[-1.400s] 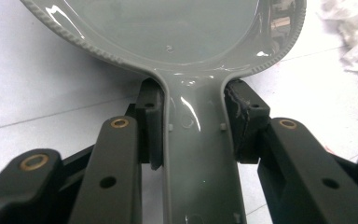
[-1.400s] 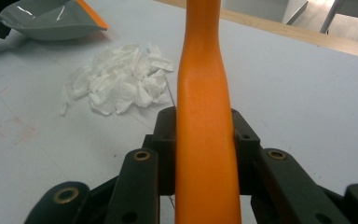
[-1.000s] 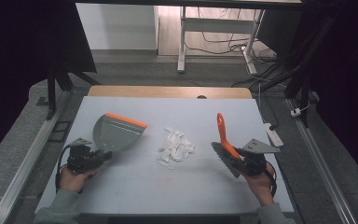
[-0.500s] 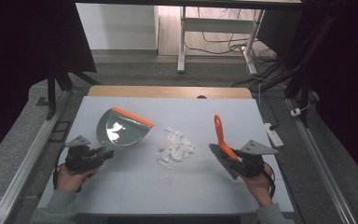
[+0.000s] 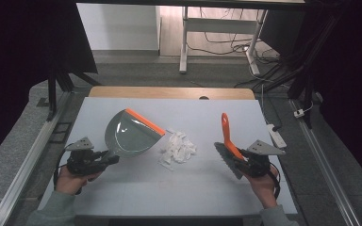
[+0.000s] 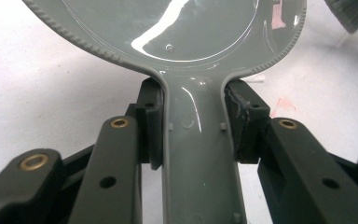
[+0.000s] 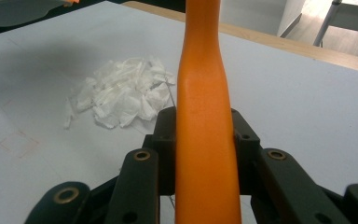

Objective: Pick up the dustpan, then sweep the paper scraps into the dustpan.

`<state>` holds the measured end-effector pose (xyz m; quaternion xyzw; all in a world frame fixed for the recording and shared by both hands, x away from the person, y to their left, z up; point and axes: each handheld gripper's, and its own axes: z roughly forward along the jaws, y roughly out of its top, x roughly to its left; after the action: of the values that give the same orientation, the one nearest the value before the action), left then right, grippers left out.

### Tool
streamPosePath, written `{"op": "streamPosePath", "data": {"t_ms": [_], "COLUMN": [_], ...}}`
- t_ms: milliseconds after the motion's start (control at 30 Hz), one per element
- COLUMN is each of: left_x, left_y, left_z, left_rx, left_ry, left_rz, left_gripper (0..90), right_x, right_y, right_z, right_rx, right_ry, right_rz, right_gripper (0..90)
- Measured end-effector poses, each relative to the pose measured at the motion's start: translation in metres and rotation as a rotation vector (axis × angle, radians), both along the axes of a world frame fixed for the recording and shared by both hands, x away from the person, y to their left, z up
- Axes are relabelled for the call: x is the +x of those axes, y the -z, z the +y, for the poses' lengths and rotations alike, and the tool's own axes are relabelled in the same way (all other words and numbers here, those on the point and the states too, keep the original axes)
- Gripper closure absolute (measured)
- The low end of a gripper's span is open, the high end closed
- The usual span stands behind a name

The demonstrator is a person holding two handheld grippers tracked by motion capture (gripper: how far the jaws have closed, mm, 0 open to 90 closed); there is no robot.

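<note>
Paper scraps (image 5: 179, 148) lie heaped mid-tabletop (image 5: 122, 186); my left tongs (image 5: 107, 159) clench the dustpan (image 5: 131, 134) by its handle, right tongs (image 5: 238, 158) clench the brush (image 5: 228, 141), both flanking the heap for sweeping.

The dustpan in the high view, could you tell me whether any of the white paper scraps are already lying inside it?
No, the dustpan holds nothing, and the white paper scraps lie in a pile on the table beside its orange edge.
</note>
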<state>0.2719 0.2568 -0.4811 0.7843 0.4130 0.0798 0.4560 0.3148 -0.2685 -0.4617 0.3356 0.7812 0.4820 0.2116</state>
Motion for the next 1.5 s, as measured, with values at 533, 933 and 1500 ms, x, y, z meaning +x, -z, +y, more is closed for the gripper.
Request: {"op": "streamPosePath", "data": {"t_ms": [533,933,1500], "left_x": [-0.004,-0.016,-0.020], "left_y": [-0.002,-0.008,0.000], "left_z": [0.006,0.014,0.012], "left_rx": [0.011,0.076,0.150], "left_ry": [0.165,0.257,0.293], "left_rz": [-0.010,-0.002,0.070], "left_gripper": [61.0,61.0,61.0], "right_x": [0.001,0.002,0.007], "right_y": [0.000,0.000,-0.003], "right_z": [0.001,0.006,0.015], "right_rx": [0.003,0.003,0.011], "right_ry": [-0.001,-0.009,-0.014], "right_rz": [0.000,0.000,-0.008], "right_gripper": [70.2,70.2,70.2]}}
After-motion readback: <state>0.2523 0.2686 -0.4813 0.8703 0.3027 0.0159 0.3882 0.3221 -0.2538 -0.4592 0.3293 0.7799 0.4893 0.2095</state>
